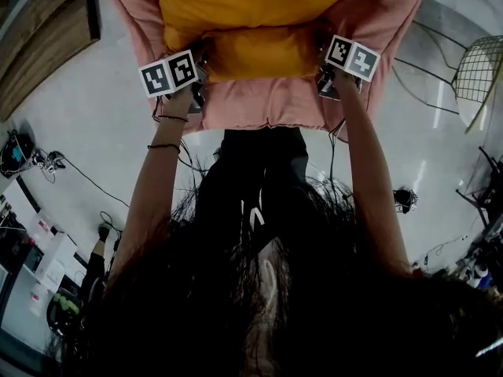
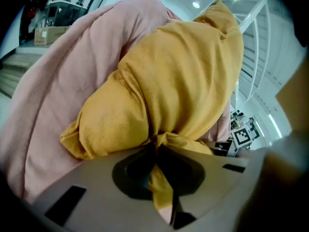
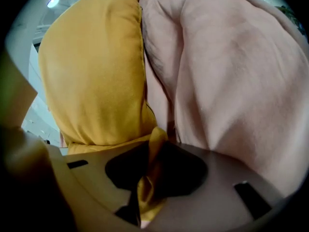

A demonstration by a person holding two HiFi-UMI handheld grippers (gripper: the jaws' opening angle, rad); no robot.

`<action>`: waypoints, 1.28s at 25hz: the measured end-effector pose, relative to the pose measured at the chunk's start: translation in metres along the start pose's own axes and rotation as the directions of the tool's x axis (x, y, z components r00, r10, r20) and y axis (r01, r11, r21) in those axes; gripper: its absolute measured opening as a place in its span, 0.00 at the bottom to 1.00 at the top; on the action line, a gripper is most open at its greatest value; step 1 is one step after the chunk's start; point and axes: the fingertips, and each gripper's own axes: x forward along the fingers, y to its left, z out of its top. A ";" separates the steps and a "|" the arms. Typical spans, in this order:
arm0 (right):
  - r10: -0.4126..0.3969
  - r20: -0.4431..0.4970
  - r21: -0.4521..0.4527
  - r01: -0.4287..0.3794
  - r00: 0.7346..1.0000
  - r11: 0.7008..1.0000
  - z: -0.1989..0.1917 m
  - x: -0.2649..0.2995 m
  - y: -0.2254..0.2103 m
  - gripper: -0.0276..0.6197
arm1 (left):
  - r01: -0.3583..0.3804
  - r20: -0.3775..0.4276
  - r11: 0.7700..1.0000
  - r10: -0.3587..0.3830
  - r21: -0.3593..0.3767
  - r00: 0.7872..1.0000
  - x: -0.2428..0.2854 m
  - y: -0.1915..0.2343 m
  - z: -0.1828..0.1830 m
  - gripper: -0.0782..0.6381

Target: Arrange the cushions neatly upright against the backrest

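Observation:
A mustard yellow cushion (image 1: 255,22) rests on a pink padded chair (image 1: 267,104) in the head view. My left gripper (image 1: 198,73) is shut on the cushion's near left corner, and my right gripper (image 1: 324,73) is shut on its near right corner. In the left gripper view the yellow cushion (image 2: 178,81) bulges ahead against the pink chair padding (image 2: 63,81), and a pinch of yellow fabric sits between the jaws of the left gripper (image 2: 157,178). The right gripper view shows the cushion (image 3: 91,71) left of the pink padding (image 3: 227,81), its corner caught in the right gripper (image 3: 147,182).
Pale glossy floor (image 1: 86,116) surrounds the chair. A wire-frame chair (image 1: 479,73) stands at the right. Wooden boards (image 1: 43,30) lie at the upper left. Cables and small gear (image 1: 31,159) sit on the floor at the left. The person's dark hair (image 1: 259,305) fills the lower head view.

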 end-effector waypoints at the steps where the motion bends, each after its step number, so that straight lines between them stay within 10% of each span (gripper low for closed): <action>1: 0.007 0.000 -0.006 -0.007 1.000 1.000 0.000 -0.003 0.001 0.18 | -0.002 0.003 1.000 0.002 0.003 1.000 -0.002 0.000 -0.001 0.17; 7: 0.014 0.057 -0.066 -0.010 0.998 0.998 0.007 -0.037 0.018 0.37 | -0.026 -0.008 1.000 0.026 0.002 1.000 -0.007 0.007 -0.006 0.17; 15: 0.113 0.140 -0.244 -0.076 0.984 0.967 0.010 -0.109 0.041 0.38 | -0.081 0.022 0.997 0.081 -0.019 0.996 -0.014 0.002 -0.008 0.17; 24: 0.227 0.118 -0.253 -0.192 0.967 0.948 -0.032 -0.176 0.063 0.38 | -0.044 0.240 0.981 0.090 -0.191 0.966 -0.074 -0.024 -0.002 0.23; 32: 0.330 0.140 -0.302 -0.277 0.934 0.912 -0.032 -0.236 0.100 0.38 | -0.039 0.315 0.998 0.022 0.048 0.949 -0.133 -0.102 -0.003 0.23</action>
